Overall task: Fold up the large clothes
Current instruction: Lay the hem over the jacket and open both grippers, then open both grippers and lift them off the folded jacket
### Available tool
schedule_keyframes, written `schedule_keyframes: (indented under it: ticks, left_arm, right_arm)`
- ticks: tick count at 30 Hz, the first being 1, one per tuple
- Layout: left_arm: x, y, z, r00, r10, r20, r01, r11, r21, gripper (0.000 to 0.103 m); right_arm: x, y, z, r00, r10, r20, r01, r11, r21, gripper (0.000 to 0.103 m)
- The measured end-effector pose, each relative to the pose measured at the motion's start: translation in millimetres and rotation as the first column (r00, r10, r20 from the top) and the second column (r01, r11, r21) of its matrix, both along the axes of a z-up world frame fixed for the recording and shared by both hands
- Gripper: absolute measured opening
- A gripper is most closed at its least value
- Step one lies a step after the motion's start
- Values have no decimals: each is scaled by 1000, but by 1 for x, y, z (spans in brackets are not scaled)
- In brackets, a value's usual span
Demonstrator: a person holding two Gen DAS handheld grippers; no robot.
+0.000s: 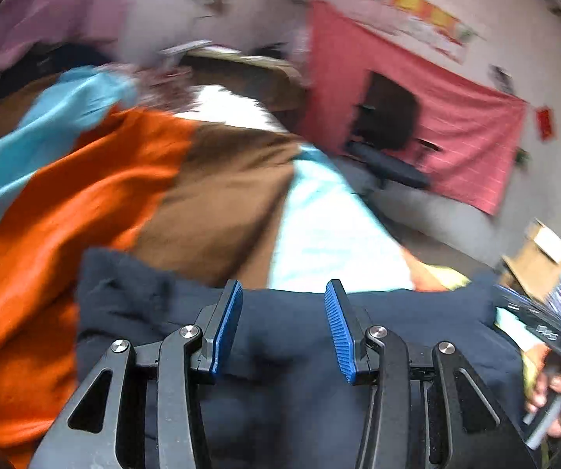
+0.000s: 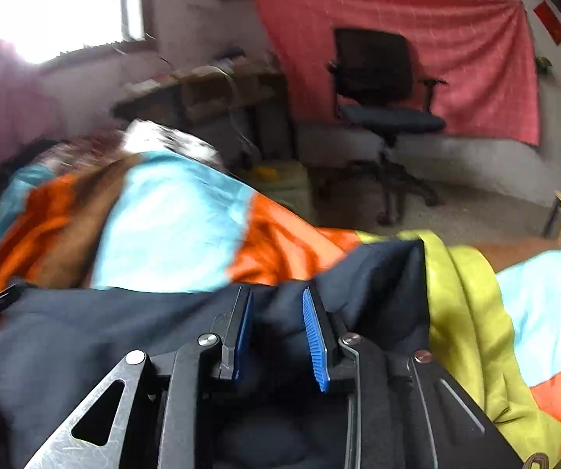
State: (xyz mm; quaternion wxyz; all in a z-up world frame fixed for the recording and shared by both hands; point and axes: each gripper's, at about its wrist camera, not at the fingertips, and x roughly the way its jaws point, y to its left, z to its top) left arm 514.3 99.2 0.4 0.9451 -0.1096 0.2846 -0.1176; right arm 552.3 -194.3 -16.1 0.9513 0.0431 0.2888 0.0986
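Closest to the left wrist lens: left tool (image 1: 284, 285), black linkage arms with ribbed blue pads (image 1: 227, 324), spread apart over a navy garment (image 1: 280, 332). Dark fabric filling the gap between the pads, upper edge level with the fingertips; impossible to tell whether the pads press on it. Garment lying flat across the lower part of the view, on top of a striped cover (image 1: 85, 195) with broad bands of orange, brown and pale blue. At the far right edge, a person's hand (image 1: 558, 391) wrapped around a handle, blurred.

Closest to the right wrist lens: right tool (image 2: 277, 291), blue pads (image 2: 315, 344) drawn close, pinching a bunched fold of the same navy garment (image 2: 85, 332). Cloth rising in a peak just right of the pads, the rest trailing down and left across the lower frame. Underneath, the striped cover (image 2: 171, 226), here also showing a yellow-green band to the right of the pinched fold.

Beyond the cover, well apart: a black office chair (image 2: 378, 78) on the floor in front of a red cloth (image 2: 476, 58) hung on the wall. Bright window (image 2: 46, 8) at upper left, washed out. Both views soft with blur, most of all in the left wrist view.
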Motion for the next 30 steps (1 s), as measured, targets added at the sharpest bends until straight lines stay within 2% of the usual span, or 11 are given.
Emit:
schedule_keyframes:
  ticks: [4,7,11,15,17,20,22,25,30]
  left_arm:
    - [-15,-35,0,983,-181,-9,182,983,22,38]
    - [-20,-48,-15,967,-245,-69,249,966,64,38]
    - [-23,-49,-42,959,-252,-130,266,958,106,39]
    - [-27,-51,-60,963,-242,-117,257,956,144,40]
    - [-28,-56,-65,967,-228,-109,246,950,193,40]
    - [-27,-66,-73,972,-214,-94,231,939,255,40]
    - [-19,-64,-81,973,-209,-95,227,938,262,40]
    - [-12,-59,-86,974,-205,-101,225,938,264,40]
    - [-10,-56,-87,974,-204,-96,222,940,260,40]
  right_arm:
    - [-27,35,11,983,181,6,-181,983,-3,26]
    - [-39,51,4,965,260,-41,-260,966,9,26]
    - [-51,61,-16,951,295,-91,-301,952,-57,26]
    - [-59,62,-40,949,296,-112,-307,947,-94,29]
    - [-62,65,-48,953,291,-88,-299,949,-99,29]
    - [-65,75,-63,961,273,-39,-275,948,-159,30]
    - [-62,80,-69,963,268,-29,-269,947,-174,30]
    - [-49,76,-78,963,264,-53,-269,954,-132,31]
    - [-33,80,-85,964,258,-63,-264,956,-127,31]
